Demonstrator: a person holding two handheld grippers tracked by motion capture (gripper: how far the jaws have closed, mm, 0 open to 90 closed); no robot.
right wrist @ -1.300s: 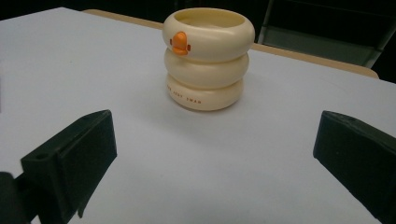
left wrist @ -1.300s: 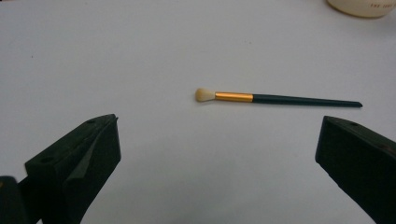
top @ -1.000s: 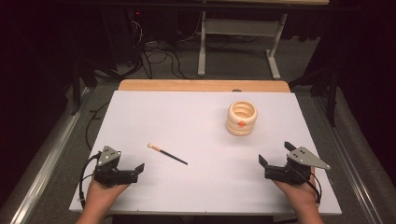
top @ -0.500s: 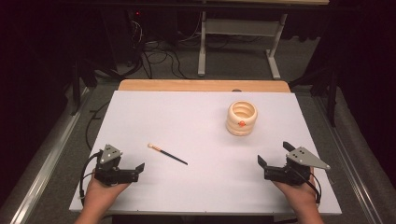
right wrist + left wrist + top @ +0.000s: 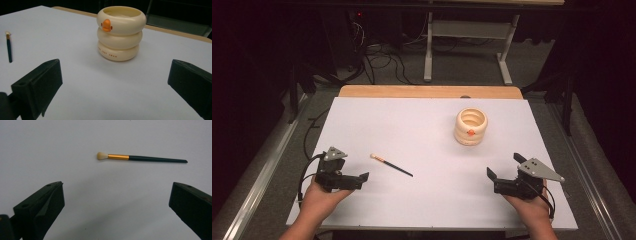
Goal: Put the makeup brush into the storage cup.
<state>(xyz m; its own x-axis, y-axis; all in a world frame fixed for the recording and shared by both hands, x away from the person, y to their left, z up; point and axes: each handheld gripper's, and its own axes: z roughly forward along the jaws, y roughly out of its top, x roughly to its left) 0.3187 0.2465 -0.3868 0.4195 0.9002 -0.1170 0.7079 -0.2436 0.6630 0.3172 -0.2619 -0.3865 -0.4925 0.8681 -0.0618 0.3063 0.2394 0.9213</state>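
Right now the left hand-held gripper [image 5: 362, 176] is wide open, holding nothing, near the little brush [image 5: 140, 158] lying flat on the white worktop [image 5: 422, 130]. It should go slow and pinch the thin dark handle. The right hand-held gripper [image 5: 503, 169] is open too, facing the duck cup [image 5: 121, 32].

The cup [image 5: 121, 32] looks glossy, smooth cream plastic or glaze (which one, I cannot tell). Left of the cup, the brush [image 5: 140, 158] — soft pale bristles, shiny gold metal collar, dark satin handle. Table [image 5: 422, 130] — matt white.
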